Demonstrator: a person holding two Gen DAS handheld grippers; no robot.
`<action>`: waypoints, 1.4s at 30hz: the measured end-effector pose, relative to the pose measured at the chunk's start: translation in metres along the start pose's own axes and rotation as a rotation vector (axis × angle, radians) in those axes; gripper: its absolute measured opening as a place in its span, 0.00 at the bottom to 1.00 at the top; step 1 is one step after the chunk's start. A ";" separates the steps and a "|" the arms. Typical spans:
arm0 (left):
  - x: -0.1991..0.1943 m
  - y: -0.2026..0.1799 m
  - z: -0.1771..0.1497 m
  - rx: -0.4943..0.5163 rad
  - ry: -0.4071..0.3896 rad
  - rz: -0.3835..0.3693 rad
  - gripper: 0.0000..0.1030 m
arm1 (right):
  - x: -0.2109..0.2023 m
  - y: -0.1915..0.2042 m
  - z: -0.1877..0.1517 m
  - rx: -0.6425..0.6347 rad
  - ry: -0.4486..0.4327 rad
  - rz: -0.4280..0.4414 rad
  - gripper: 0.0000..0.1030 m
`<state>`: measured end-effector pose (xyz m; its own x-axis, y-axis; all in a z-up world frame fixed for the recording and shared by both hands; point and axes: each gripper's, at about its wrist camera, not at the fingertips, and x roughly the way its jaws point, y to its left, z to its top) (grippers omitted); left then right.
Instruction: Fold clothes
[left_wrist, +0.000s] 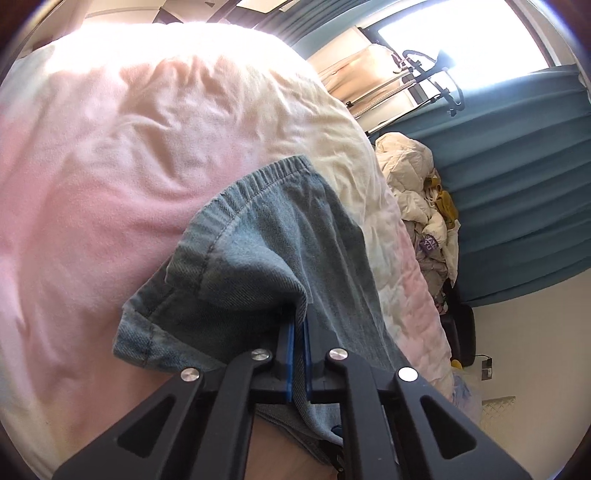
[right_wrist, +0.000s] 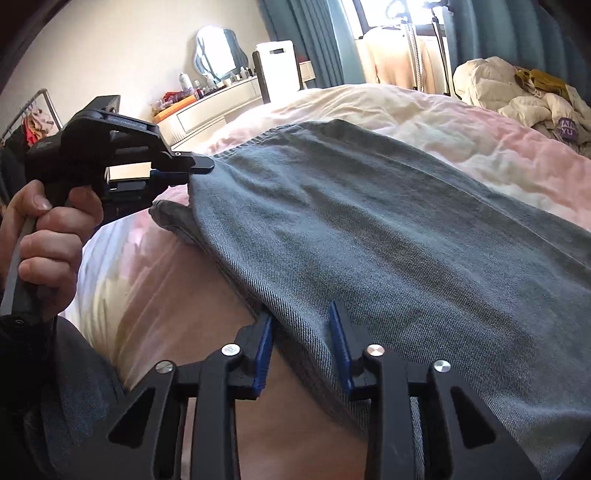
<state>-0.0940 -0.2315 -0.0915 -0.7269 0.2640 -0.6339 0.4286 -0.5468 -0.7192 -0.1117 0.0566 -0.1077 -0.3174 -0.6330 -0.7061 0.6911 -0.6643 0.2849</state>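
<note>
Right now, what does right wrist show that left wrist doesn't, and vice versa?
Right wrist only: the left gripper from the side, shut on the jeans' waistband corner, the hand holding it, a vanity with mirror, and the right gripper open with denim between its pads.

Left wrist only: the left gripper seen from its own camera, pads pressed on a denim fold, and the elastic waistband.

Both: jeans, pink bed cover, clothes pile, teal curtain.
</note>
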 end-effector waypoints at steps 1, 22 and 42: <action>-0.004 -0.002 0.000 0.000 -0.010 -0.013 0.03 | -0.003 -0.002 0.001 0.015 -0.009 0.011 0.13; -0.006 0.054 -0.019 -0.342 0.109 -0.152 0.18 | -0.011 0.009 -0.004 -0.008 0.026 -0.003 0.12; 0.025 0.025 -0.052 -0.283 0.242 -0.040 0.49 | -0.157 -0.006 -0.027 0.329 -0.272 -0.141 0.16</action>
<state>-0.0732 -0.1975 -0.1400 -0.6131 0.4790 -0.6282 0.5583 -0.2999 -0.7735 -0.0485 0.1706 -0.0160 -0.5832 -0.5792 -0.5696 0.3994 -0.8150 0.4198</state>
